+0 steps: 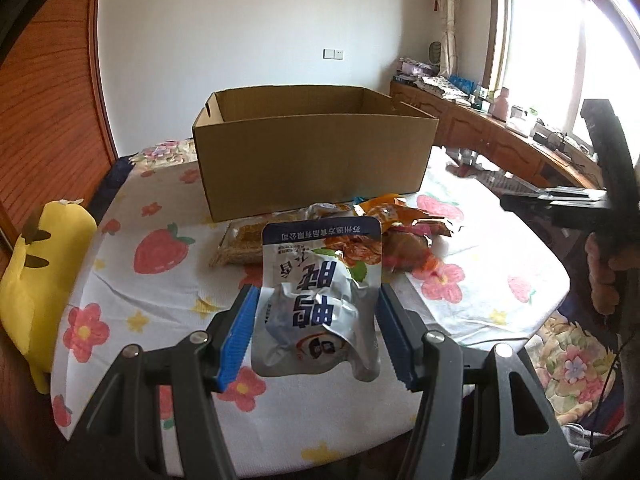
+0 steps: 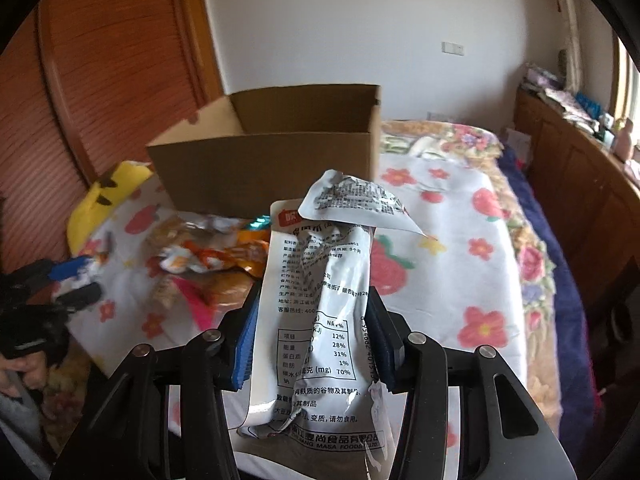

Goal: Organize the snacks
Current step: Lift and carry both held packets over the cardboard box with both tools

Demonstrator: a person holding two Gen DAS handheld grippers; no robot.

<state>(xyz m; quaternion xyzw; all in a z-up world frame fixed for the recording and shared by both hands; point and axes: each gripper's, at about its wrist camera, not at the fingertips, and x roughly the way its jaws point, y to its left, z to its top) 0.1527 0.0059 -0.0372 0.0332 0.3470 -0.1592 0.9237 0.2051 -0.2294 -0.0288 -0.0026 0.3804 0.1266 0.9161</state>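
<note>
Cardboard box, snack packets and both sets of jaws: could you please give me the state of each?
Cardboard box: open-topped, upright on the table.
Left gripper: jaws shut on a silver-blue pouch.
Right gripper: jaws shut on a crumpled white packet.
Snack pile: loose in front of the box.

A bedroom in daylight. A plain white wall [image 1: 240, 40] runs behind everything, with a small pale switch plate [image 1: 333, 54] on it. To one side stands a reddish-brown wooden wardrobe door [image 1: 52, 120] with fine horizontal slats. Opposite, a bright window [image 1: 540, 40] glares white, with a pale patterned curtain [image 1: 448, 12] gathered beside it. Below the window runs a long low wooden cabinet [image 1: 492, 136], its top crowded with small clutter. A flower-printed bedspread [image 2: 460, 208] covers the bed.
</note>
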